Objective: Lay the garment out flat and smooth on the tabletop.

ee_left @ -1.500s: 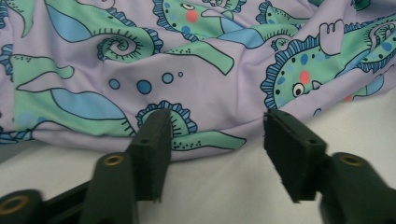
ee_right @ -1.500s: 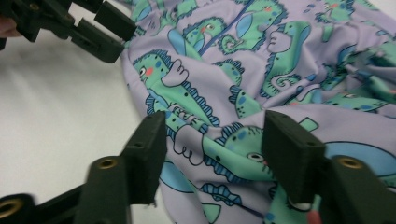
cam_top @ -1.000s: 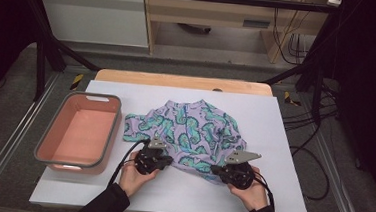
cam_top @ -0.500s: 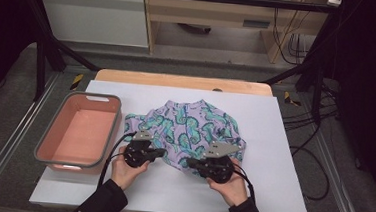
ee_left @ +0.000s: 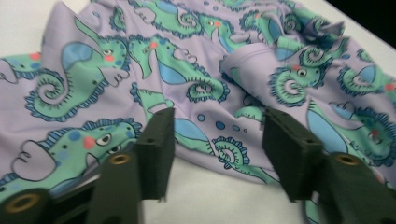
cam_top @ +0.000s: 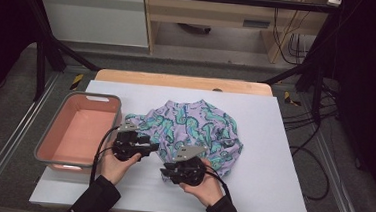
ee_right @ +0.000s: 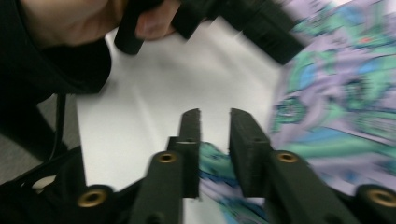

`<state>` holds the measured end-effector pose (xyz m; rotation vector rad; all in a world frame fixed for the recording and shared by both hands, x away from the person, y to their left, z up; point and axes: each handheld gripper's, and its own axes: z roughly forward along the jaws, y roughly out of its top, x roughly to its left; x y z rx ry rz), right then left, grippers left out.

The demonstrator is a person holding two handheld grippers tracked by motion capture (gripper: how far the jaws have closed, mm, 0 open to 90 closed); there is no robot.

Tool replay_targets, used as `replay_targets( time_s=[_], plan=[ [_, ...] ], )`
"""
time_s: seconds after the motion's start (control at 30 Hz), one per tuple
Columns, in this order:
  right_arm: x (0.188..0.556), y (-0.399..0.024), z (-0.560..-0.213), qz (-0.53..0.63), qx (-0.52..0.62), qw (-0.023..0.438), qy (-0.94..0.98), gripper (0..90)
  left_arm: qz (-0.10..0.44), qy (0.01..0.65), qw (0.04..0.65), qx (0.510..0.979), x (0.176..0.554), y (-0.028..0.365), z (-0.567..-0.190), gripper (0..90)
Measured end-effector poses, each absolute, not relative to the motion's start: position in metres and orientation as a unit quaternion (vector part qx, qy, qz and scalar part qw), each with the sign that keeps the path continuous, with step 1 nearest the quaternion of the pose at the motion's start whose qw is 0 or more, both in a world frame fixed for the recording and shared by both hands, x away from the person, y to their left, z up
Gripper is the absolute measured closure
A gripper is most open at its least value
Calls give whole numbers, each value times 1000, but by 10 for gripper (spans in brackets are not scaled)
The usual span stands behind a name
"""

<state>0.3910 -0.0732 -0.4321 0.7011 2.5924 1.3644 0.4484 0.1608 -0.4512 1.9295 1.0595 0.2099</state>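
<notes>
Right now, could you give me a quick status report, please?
Left gripper jaws just opened, nothing gripped. Right gripper jaws parting over garment edge. Pink bin beside it.

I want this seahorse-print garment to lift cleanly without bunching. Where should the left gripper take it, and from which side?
Probably the near hem of the seahorse-print garment, where it lies thin and flat on the white table. Come in low from the person's side, along the tabletop. The left gripper, its jaws just opened and holding nothing, already faces that edge. The bunched folds farther back look too thick.

bare table (cam_top: pixel 280 192) right, pink bin (cam_top: pixel 81 131) blocking left
</notes>
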Motion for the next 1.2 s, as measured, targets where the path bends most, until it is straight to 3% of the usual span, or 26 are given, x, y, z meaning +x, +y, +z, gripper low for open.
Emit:
replay_targets(
  time_s=[0.17, 0.27, 0.47, 0.67, 0.73, 0.8, 0.87, 0.93, 1.2],
  plan=[
    [397, -124, -416, 465, 285, 135, 827, 490, 83, 424, 415, 801, 448, 144, -463, 307],
    [398, -158, -416, 454, 318, 161, 817, 434, 72, 424, 403, 808, 450, 137, -472, 304],
    [399, -181, -441, 425, 350, 151, 821, 379, 80, 427, 384, 815, 450, 126, -476, 309],
    [401, -155, -441, 432, 327, 138, 829, 376, 99, 412, 356, 833, 445, 118, -473, 561],
    [404, -145, -442, 430, 325, 133, 832, 420, 128, 406, 337, 840, 442, 114, -472, 643],
    [408, -137, -446, 418, 326, 133, 838, 525, 134, 397, 324, 848, 441, 111, -471, 725],
    [410, -134, -449, 411, 321, 131, 843, 740, 116, 393, 326, 852, 442, 111, -470, 857],
    [410, -136, -449, 409, 324, 122, 844, 879, 110, 388, 324, 856, 444, 111, -468, 887],
    [397, -160, -420, 439, 321, 113, 832, 900, 112, 408, 351, 835, 461, 133, -447, 897]
  ],
)
